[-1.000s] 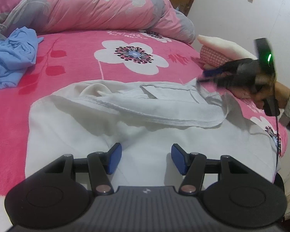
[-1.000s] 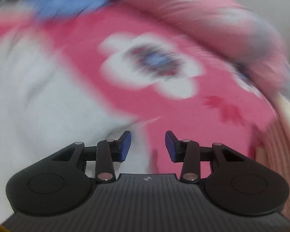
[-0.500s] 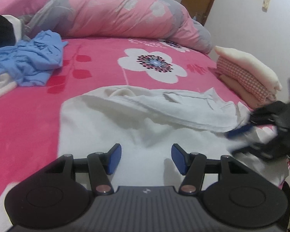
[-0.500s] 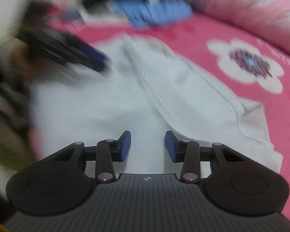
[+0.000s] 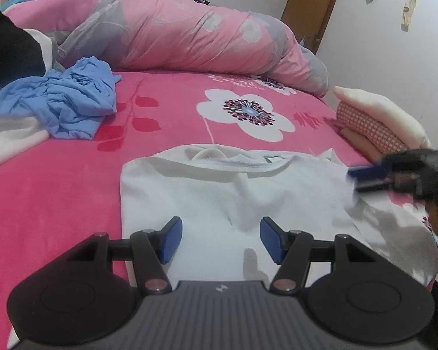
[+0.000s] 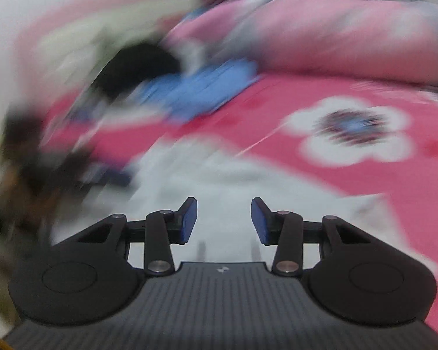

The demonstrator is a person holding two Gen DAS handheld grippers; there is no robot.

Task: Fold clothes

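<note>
A white garment [image 5: 233,192] lies spread on the pink flowered bedspread [image 5: 73,189], its far edge folded over toward me. My left gripper [image 5: 220,240] hovers open over the garment's near part, nothing between its blue pads. My right gripper [image 5: 362,179] shows blurred at the garment's right edge in the left wrist view. In the right wrist view the right gripper [image 6: 223,220] stands open above the white garment [image 6: 219,175], with nothing held; that view is heavily motion-blurred. The left gripper [image 6: 102,175] appears there as a dark smear at the left.
A crumpled blue garment [image 5: 64,102] lies at the back left beside black and white clothes [image 5: 8,55]. A rolled pink duvet [image 5: 175,35] runs along the back. A stack of folded cloths [image 5: 376,122] sits at the bed's right edge by the wall.
The right gripper has swung across the garment's right side and its camera now faces the bed's far left. The folded-over flap lies flatter and shorter. The left gripper has stayed open.
</note>
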